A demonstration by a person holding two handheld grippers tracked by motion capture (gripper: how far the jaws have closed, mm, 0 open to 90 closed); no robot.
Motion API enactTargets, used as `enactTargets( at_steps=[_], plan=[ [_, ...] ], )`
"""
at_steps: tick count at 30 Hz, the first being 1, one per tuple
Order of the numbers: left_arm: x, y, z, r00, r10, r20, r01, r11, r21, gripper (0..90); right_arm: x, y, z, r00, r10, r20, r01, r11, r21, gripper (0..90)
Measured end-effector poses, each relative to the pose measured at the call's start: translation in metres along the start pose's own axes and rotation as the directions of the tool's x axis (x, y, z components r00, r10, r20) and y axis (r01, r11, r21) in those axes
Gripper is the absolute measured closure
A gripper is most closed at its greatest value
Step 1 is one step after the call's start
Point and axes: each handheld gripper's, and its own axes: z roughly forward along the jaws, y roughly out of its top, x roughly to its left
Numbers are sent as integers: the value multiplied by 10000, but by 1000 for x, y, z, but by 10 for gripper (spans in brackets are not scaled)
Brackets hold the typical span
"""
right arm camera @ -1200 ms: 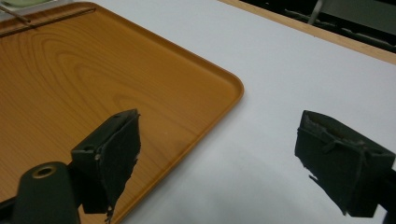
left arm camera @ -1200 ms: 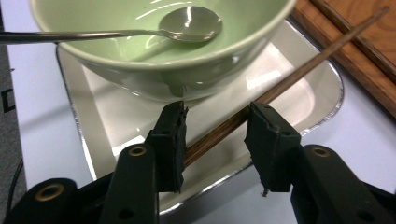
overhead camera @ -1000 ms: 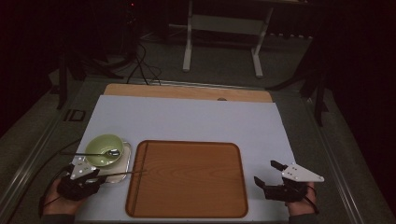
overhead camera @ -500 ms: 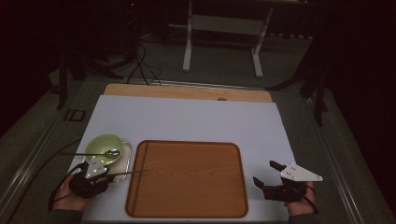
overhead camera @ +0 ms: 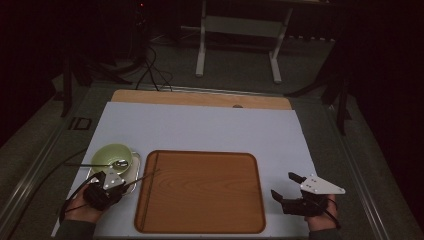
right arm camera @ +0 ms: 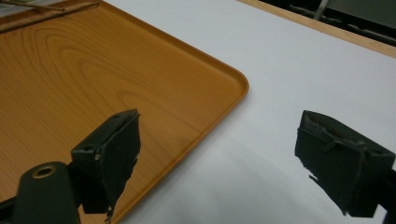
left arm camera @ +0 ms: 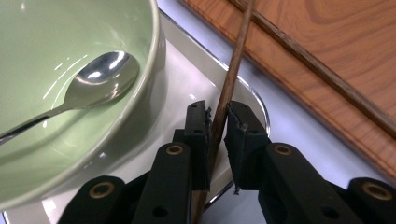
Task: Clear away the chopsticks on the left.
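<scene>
A pale green bowl (overhead camera: 114, 154) with a metal spoon (overhead camera: 120, 163) in it sits on a small silvery tray (overhead camera: 134, 170) at the front left. My left gripper (overhead camera: 121, 186) is just in front of the bowl, shut on a dark brown chopstick (left arm camera: 229, 84) that slants toward the wooden tray (overhead camera: 205, 195). A second chopstick (left arm camera: 322, 63) lies on the wooden tray along its left rim. In the left gripper view, the spoon (left arm camera: 100, 77) rests inside the bowl (left arm camera: 56, 149). My right gripper (overhead camera: 286, 185) stands open over the white mat, right of the wooden tray (right arm camera: 107, 79).
A white mat (overhead camera: 200, 127) covers the table, with a wooden strip (overhead camera: 200, 99) along its far edge. Beyond the table stands a metal frame (overhead camera: 237, 45), and cables (overhead camera: 150, 65) lie on the floor. A cable trails from the left gripper.
My left gripper has shifted a little to the right, toward the wooden tray, with the chopstick in it. The right gripper has stayed in place.
</scene>
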Motion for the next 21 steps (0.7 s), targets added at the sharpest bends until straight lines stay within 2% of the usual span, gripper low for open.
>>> enactTargets(
  at_steps=[5, 6, 15, 21],
  plan=[
    [0, 4, 3, 9999, -104, 69, 102, 9994, 318, 807, 0, 0, 0, 10000, 9, -27, -9, 10000, 8, 141],
    [-2, 7, 5, 10000, -61, 8, 61, 9982, 597, 807, 0, 0, 0, 10000, 15, -29, -15, 10000, 19, 141],
    [-2, 14, 6, 9993, -387, 6, 384, 9943, 995, 837, 0, 0, -1, 10000, 25, -21, -25, 10000, 1, 141],
    [-3, 20, 8, 9983, -572, -108, 581, 9874, 1474, 837, 0, 0, 0, 10000, 26, -29, -26, 10000, 4, 142]
  ],
)
